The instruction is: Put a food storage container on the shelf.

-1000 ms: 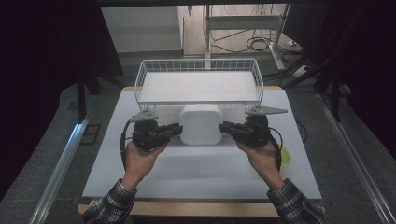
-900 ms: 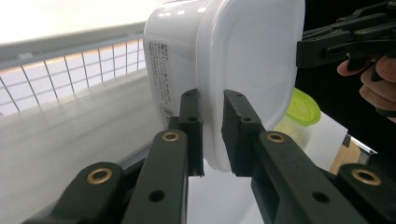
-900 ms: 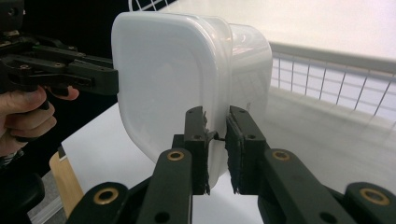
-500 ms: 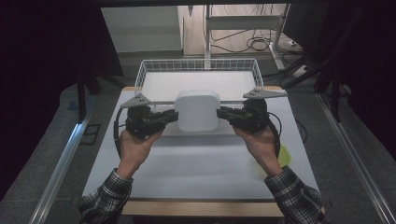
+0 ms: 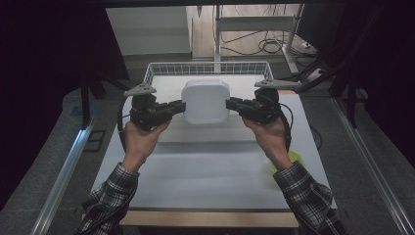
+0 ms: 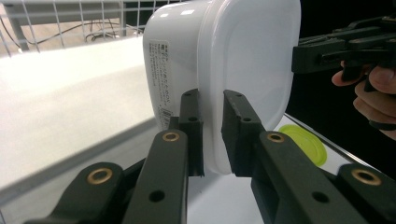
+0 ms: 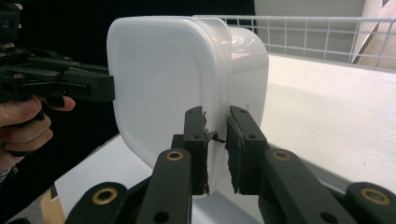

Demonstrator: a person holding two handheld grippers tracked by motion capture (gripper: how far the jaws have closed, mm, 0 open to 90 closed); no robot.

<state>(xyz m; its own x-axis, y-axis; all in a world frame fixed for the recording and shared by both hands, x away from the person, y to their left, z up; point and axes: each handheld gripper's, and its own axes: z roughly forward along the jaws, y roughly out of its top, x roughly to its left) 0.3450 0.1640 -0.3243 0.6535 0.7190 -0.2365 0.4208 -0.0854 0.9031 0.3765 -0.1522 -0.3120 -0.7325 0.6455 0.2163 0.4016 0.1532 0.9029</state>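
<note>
Step in hand judged as a two-handed carry: left gripper and right gripper each clamped on the lid rim of the white lidded container, one on each side, jaws pinching the rim edge as seen along the left gripper and right gripper in their own views. Container held clear of the white table, just in front of the wire basket. Next move likely forward over the near wall, then down inside; calls for level hands, matched pace, grip kept until seated.
</note>
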